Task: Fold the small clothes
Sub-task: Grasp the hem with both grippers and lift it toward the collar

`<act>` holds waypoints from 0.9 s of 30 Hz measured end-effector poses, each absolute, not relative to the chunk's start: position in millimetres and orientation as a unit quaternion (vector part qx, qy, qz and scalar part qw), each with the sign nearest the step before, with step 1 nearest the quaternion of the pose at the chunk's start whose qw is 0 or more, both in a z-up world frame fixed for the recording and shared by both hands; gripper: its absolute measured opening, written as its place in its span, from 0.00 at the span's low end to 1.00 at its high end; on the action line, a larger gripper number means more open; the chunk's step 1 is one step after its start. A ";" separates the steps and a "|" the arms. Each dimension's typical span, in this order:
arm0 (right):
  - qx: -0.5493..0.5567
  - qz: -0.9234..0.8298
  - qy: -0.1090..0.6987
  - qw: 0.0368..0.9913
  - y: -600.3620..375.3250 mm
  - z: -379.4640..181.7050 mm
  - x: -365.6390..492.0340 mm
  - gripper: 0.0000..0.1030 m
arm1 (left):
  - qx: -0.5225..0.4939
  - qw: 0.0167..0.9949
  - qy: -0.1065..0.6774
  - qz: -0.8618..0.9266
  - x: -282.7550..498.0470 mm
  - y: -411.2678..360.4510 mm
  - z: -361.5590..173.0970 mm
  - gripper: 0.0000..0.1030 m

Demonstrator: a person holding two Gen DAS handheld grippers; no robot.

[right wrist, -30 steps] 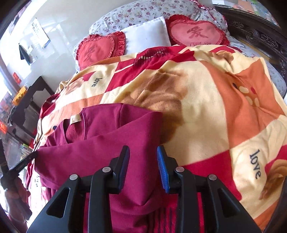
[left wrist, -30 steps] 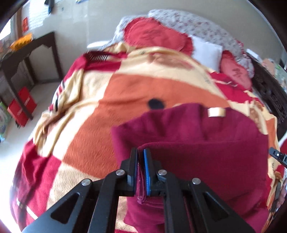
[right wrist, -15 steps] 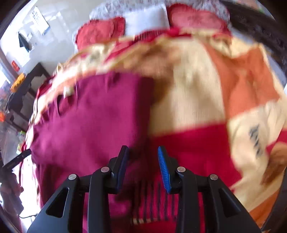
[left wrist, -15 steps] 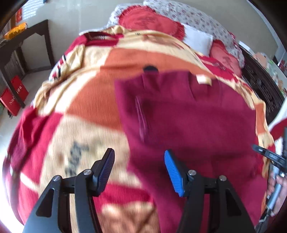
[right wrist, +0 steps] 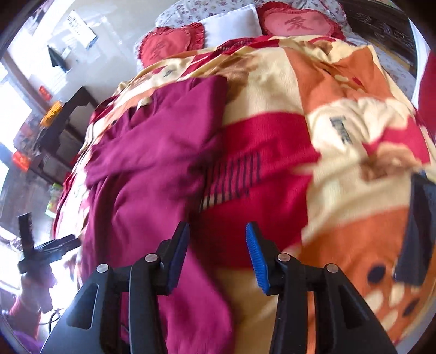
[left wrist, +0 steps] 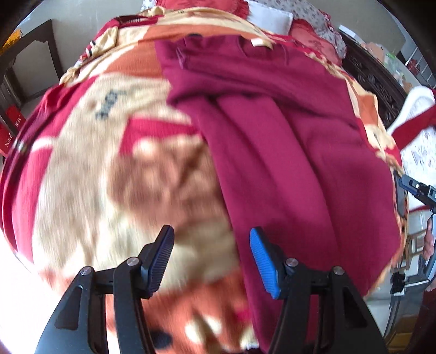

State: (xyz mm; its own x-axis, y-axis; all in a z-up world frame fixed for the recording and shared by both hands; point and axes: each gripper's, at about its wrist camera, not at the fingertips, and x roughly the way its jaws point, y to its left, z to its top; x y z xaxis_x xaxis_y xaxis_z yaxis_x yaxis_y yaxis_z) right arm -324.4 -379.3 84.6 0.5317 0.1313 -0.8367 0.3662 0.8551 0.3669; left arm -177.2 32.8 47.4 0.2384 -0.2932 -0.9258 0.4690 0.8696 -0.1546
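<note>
A dark red garment [left wrist: 286, 130] lies spread lengthwise on the bed blanket [left wrist: 114, 168], its collar with a pale label at the far end. It also shows in the right wrist view [right wrist: 152, 168]. My left gripper [left wrist: 211, 258] is open and empty, low over the blanket at the garment's near left edge. My right gripper [right wrist: 216, 254] is open and empty, over the garment's near right edge. The right gripper shows at the far right of the left wrist view [left wrist: 417, 188], the left one at the left of the right wrist view [right wrist: 46, 247].
The orange, cream and red blanket [right wrist: 340, 114] covers the whole bed. Heart-shaped red cushions [right wrist: 297, 23] and a white pillow [right wrist: 231, 23] lie at the head. A dark wooden side table [left wrist: 30, 51] stands left of the bed. A carved dark bed frame [left wrist: 373, 70] runs along the right.
My left gripper let go of the garment fold and opened wide. Both grippers drew back toward the near end of the garment, which now lies flatter and longer.
</note>
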 end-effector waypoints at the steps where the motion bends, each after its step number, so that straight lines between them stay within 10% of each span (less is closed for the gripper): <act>1: 0.261 -0.064 0.482 0.834 -374.1 84.5 -335.6 0.25 | 0.082 0.781 0.569 -0.244 -187.0 34.3 45.9 0.59; 18: 0.252 -0.050 0.507 0.823 -331.2 46.1 -383.5 0.27 | 0.076 0.762 0.594 -0.246 -259.4 31.8 27.0 0.61; 22: 0.259 -0.056 0.496 0.827 -331.7 45.1 -383.9 0.14 | 0.077 0.756 0.596 -0.258 -262.1 19.6 23.5 0.14; 23: 0.255 -0.061 0.495 0.829 -331.0 44.9 -383.9 0.00 | 0.075 0.753 0.599 -0.262 -262.4 18.1 24.1 0.10; 27: 0.249 -0.055 0.480 0.839 -327.9 56.3 -389.1 0.00 | 0.072 0.762 0.583 -0.272 -257.0 23.1 45.2 0.06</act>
State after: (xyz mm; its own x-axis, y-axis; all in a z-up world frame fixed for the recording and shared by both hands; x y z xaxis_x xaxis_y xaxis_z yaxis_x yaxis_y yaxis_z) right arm -389.1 -327.9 56.3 0.5332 0.1472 -0.8331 0.3312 0.8698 0.3657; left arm -257.0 23.1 45.2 0.1727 -0.3308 -0.9278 0.4987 0.8416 -0.2073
